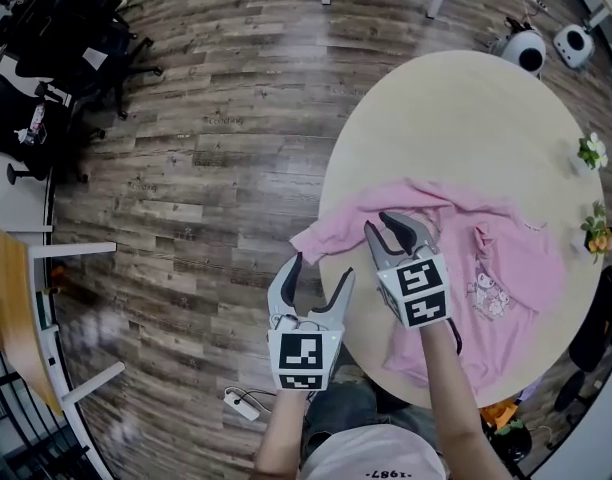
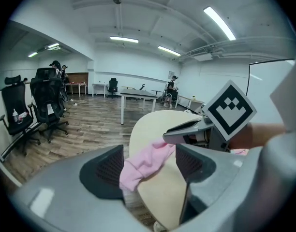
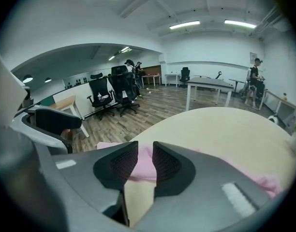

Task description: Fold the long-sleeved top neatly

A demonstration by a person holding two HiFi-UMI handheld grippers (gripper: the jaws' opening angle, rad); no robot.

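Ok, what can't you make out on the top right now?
Head view: the right gripper and forearm cover the pink top's middle.
Head view: the chest print is too small to read.
Right gripper view: its jaws hide most of the top.
Left gripper view: the sleeve runs behind the right gripper.

Only upside-down "1987" shows, on the person's white garment [image 1: 386, 458].
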